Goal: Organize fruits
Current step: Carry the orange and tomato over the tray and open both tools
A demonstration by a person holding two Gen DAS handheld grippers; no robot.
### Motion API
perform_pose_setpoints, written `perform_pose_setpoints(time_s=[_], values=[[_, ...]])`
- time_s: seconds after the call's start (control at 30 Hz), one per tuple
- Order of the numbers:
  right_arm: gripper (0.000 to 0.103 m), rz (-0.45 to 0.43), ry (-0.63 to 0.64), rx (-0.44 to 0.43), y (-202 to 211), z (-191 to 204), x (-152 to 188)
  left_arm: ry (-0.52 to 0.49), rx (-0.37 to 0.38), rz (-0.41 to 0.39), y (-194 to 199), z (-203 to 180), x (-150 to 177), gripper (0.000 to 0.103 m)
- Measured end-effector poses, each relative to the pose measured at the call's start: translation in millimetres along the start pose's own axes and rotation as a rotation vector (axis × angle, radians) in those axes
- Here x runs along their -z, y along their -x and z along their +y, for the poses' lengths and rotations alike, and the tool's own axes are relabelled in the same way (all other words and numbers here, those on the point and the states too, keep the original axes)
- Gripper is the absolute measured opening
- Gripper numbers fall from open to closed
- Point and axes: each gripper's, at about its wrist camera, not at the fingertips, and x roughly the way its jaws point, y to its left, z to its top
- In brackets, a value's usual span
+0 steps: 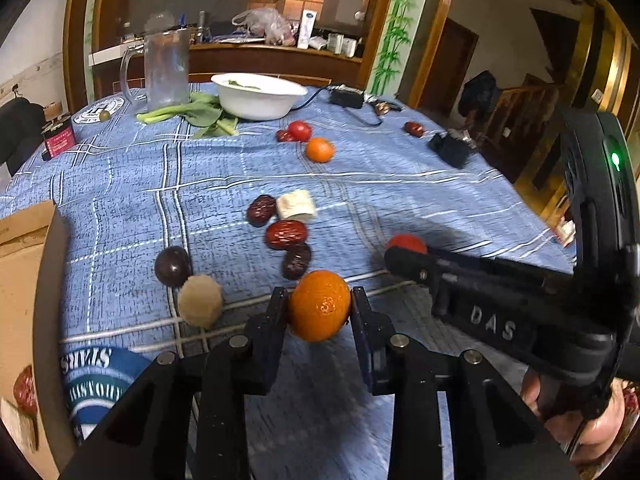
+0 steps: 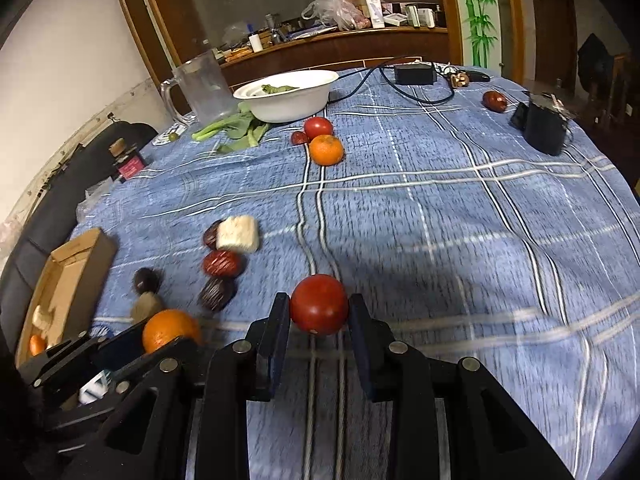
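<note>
My left gripper (image 1: 319, 306) is shut on an orange (image 1: 319, 305), held just above the blue checked cloth; it also shows in the right wrist view (image 2: 170, 330). My right gripper (image 2: 319, 310) is shut on a red tomato (image 2: 319, 309), which shows in the left wrist view (image 1: 406, 243) behind the right gripper's body. Loose on the cloth lie red dates (image 1: 286, 234), a white chunk (image 1: 296, 204), a dark round fruit (image 1: 173, 266), a tan ball (image 1: 200, 300), and farther off a second orange (image 1: 319, 149) and tomato (image 1: 299, 130).
A cardboard box (image 2: 68, 280) holding some fruit stands at the left edge. A white bowl (image 1: 256, 94), greens (image 1: 192, 114) and a glass mug (image 1: 166, 68) stand at the back. A black adapter with cable (image 2: 414, 74), a black device (image 2: 544, 126) and a lone date (image 2: 495, 101) lie right.
</note>
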Motion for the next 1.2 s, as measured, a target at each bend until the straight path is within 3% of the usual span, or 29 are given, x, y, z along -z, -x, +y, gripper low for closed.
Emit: perform_pose_setpoints(time_s=[0.23,0.4,0.5,0.63,0.83,1.0,1.2], values=[[0.032,-0.02,0.067,-0.027,48,33,5,0.098,0.073,-0.063,79,28,20,0.03],[0.032,-0.022,0.131,-0.118,64,88,3,0.134,-0.042,-0.117,140,86,18,0.03],[0.032,-0.001,0.158,-0.184,62,123,2,0.161,-0.143,-0.102,161,130,14,0.031],[0.032,0.059,0.218,-0.266,43,181,1,0.21,-0.247,-0.044,160,184,10,0.031],[0.032,0.157,0.337,-0.291,-10,258,3,0.326,-0.291,0.058,132,249,3,0.031],[0.033,0.214,0.391,-0.256,-51,287,5,0.389,-0.338,0.134,117,283,0,0.031],[0.033,0.251,0.4,-0.229,-74,294,9,0.384,-0.357,0.195,98,293,2,0.031]])
